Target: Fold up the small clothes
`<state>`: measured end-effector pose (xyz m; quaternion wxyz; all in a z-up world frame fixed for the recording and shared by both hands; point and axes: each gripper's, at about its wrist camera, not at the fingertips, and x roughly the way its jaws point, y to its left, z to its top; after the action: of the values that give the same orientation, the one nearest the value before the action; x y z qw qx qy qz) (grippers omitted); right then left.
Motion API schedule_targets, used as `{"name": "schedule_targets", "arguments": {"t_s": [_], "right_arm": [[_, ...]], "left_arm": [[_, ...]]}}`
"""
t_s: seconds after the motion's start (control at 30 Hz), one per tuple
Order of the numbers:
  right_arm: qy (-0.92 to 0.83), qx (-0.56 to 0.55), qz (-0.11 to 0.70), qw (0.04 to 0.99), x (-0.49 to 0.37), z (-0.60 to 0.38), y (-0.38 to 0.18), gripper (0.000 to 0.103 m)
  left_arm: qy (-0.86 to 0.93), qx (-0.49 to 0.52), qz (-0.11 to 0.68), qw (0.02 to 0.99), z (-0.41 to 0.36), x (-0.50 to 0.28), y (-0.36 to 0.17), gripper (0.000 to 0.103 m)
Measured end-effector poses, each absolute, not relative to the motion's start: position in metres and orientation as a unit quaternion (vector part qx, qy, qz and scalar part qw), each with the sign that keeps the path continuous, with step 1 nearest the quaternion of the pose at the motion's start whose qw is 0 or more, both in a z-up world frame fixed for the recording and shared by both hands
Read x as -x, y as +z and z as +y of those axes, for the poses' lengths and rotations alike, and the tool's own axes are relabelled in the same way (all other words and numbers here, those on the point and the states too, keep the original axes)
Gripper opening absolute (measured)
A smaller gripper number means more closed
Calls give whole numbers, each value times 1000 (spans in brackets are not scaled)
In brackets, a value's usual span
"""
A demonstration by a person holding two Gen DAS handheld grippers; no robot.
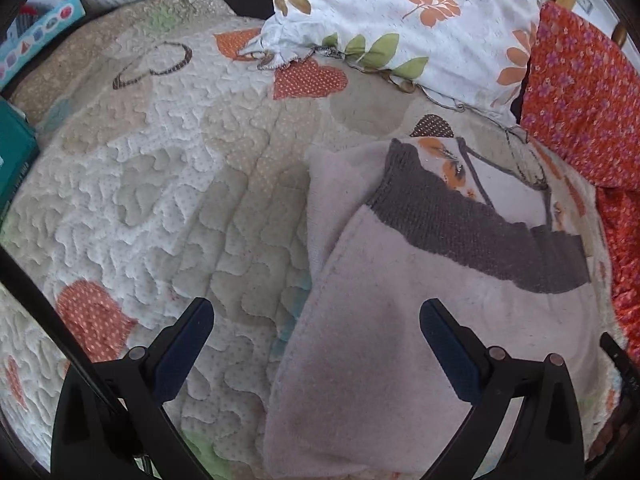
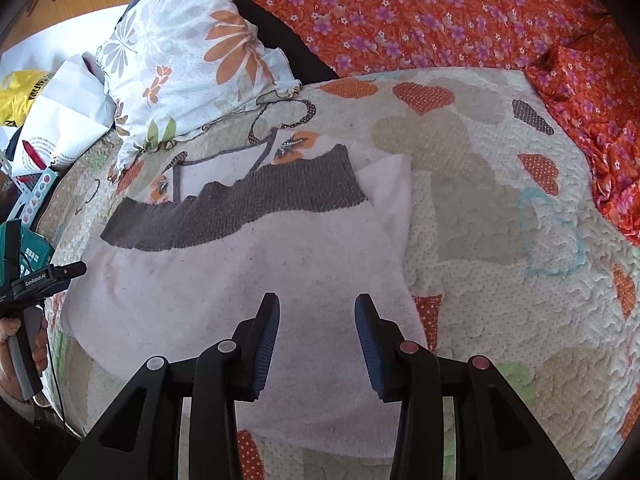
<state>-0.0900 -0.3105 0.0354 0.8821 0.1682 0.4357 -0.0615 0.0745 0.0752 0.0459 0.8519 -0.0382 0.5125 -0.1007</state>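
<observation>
Here the quilted bedspread (image 2: pixel 500 240) with hearts covers the whole bed, and a floral pillow (image 2: pixel 180 60) and an orange flowered cloth (image 2: pixel 440 12) lie at its far side. In the middle lies the pale pink garment (image 2: pixel 224 272) with a dark grey knitted band (image 2: pixel 240 208); it seems partly folded, and a smaller floral piece (image 2: pixel 224 168) lies under its far edge.

The right gripper (image 2: pixel 316 344) hovers over the near part of the garment, its jaws parted and holding nothing. The left gripper (image 1: pixel 316 344) is wide apart above the garment's edge, also empty.

I think the risk is that a finger catches only the top layer, or also the quilt below, so the fold is pulled crooked. The soft fabric could also slip out.

On the left tool (image 2: pixel 40 280), seen from the right camera, small writing seems to read "GenRobot.AI". The yellow bag (image 2: pixel 20 96) has dark letters I cannot read.
</observation>
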Motion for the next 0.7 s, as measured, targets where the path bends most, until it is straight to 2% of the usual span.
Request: {"name": "schedule_targets", "arguments": {"t_s": [0.27,0.33,0.37,0.43,0.47,0.5,0.57,0.7], "right_arm": [[-59,-178,434,881,91,-318,30,43],[-60,-179,432,882,92,-319,30,43],[-61,-180,431,882,92,-319,30,43],[-62,-182,430,882,92,-321,29,43],[-63,-182,428,883,93,-322,28,43],[-63,-183,426,884,93,-323,27,43],[-63,-186,422,885,92,-325,27,43],[-66,-199,409,888,94,-332,28,43]], "left_arm": [[-110,7,538,835,64,-80,25,103],[-124,31,550,826,67,-81,22,97],[-127,38,551,824,68,-80,22,90],[-149,45,549,821,68,-75,26,59],[-170,61,554,813,67,-74,27,29],[-179,78,558,807,68,-73,28,23],[-172,89,552,811,69,-70,33,18],[-161,121,542,816,65,-67,47,17]]}}
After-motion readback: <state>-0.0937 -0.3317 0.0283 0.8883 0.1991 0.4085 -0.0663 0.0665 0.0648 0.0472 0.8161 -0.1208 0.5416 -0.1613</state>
